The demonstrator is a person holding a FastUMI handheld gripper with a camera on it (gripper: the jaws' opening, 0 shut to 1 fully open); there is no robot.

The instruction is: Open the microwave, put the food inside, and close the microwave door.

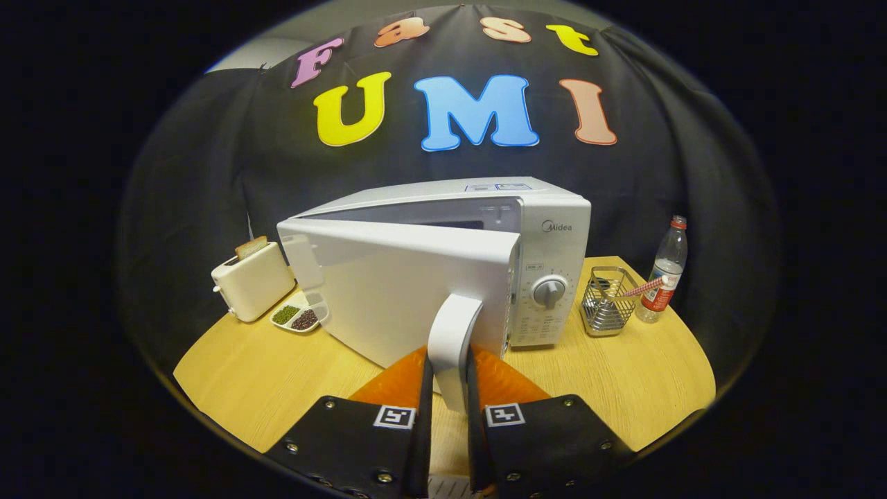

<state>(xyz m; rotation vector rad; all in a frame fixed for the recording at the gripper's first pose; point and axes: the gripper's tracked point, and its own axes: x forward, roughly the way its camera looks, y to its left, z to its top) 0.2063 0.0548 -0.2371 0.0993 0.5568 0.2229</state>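
"Midea" brand on microwave (443, 270) front panel, above the dial. Small print around dial and stickers on top unreadable. Bottle (665, 274) label unreadable. Square coded markers on tool (449, 378) fingers, closed on door handle (454, 339).

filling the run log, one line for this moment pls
step: opening door | gripper: shut on door handle | microwave door: partly open | food: not yet inside

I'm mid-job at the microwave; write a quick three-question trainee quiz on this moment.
1. True or false: the gripper fingers are shut on the microwave door handle.
2. The microwave door is: A) fully closed B) partly open C) removed.
3. What sticks up from the toaster?

Key:
1. True, both fingers press the handle.
2. B, the door stands swung out from the microwave.
3. A slice of bread.
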